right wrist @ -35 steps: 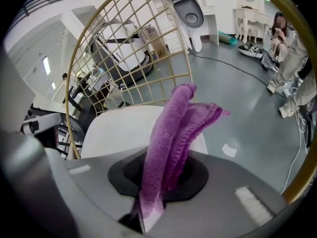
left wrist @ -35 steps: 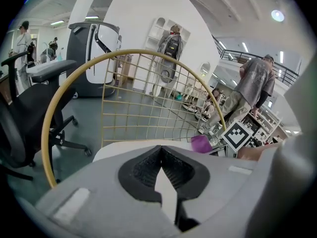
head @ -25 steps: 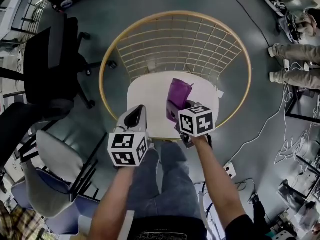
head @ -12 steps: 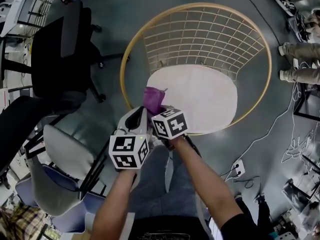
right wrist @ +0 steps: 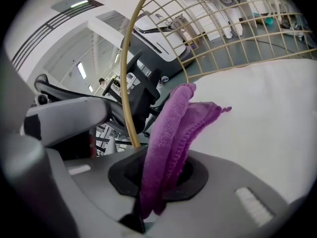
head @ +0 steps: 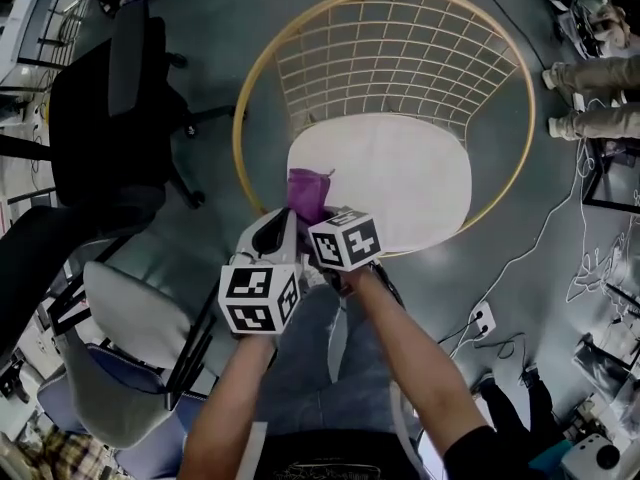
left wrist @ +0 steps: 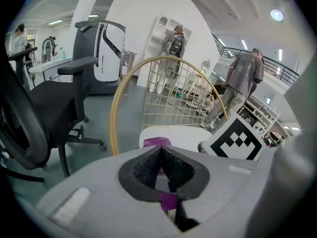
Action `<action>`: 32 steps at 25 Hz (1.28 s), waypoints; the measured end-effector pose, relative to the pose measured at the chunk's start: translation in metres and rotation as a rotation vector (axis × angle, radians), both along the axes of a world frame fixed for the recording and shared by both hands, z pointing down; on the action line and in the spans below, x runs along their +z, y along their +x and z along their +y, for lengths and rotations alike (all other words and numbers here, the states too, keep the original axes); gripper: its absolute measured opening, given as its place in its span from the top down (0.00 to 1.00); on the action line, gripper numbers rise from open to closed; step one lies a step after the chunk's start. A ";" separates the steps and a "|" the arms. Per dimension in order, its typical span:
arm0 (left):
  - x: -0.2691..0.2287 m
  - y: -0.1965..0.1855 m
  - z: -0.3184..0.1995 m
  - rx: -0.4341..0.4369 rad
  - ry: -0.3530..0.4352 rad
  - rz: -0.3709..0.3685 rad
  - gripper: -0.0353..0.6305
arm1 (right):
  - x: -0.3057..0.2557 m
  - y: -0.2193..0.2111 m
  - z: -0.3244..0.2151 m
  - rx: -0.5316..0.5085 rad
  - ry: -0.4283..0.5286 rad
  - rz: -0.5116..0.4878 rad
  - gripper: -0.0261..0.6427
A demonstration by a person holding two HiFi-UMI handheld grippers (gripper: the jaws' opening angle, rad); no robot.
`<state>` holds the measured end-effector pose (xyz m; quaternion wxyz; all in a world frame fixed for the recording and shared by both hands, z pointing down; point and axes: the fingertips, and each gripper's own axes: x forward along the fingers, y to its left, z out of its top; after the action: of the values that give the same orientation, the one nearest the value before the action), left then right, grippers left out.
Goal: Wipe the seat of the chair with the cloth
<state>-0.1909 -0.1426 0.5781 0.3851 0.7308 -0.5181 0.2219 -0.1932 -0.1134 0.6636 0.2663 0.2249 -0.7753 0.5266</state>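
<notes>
Cloth [head: 306, 192] purple, folded, pinched between the closed jaws of the right tool [head: 318, 218], standing up out of them and reaching forward over the near left edge of the seat [head: 400, 173]. In the right gripper view, cloth [right wrist: 173, 128] squeezed in the dark pads of the right tool [right wrist: 158, 182], free end over the white seat [right wrist: 267, 123], just beside the gold rim [right wrist: 124, 83]; touching the pad or not, hard to tell. Left tool [head: 282, 223] just beside the right one, on its left, at the front edge of the seat, off the cloth. In the left gripper view, jaws of the left tool [left wrist: 159, 165] together, pads meeting, nothing held between; beyond them the cloth [left wrist: 157, 143] at the near edge of the seat [left wrist: 178, 133], and the marker cube [left wrist: 237, 142] of the right tool. Round chair [head: 238, 138] with gold wire back and hoop, white seat pad in the middle, on a grey floor [head: 220, 18]. Black office chair [head: 110, 108] to the left, a grey chair [head: 130, 313] nearer, both apart from the hoop. Legs [head: 600, 73] of other people at far right
</notes>
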 end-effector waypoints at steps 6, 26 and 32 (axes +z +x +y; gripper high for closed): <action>-0.002 0.012 0.005 0.046 0.007 0.014 0.94 | 0.004 0.013 0.007 0.027 -0.008 0.012 0.87; 0.001 0.079 0.006 0.091 0.004 0.018 0.94 | 0.036 0.119 0.026 0.046 -0.035 0.195 0.87; 0.000 0.096 0.006 0.094 0.003 0.017 0.94 | 0.043 0.150 0.033 0.025 -0.033 0.227 0.87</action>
<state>-0.0947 -0.1366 0.5784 0.3775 0.7568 -0.4802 0.2328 -0.0434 -0.0807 0.7067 0.3494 0.2886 -0.7284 0.5138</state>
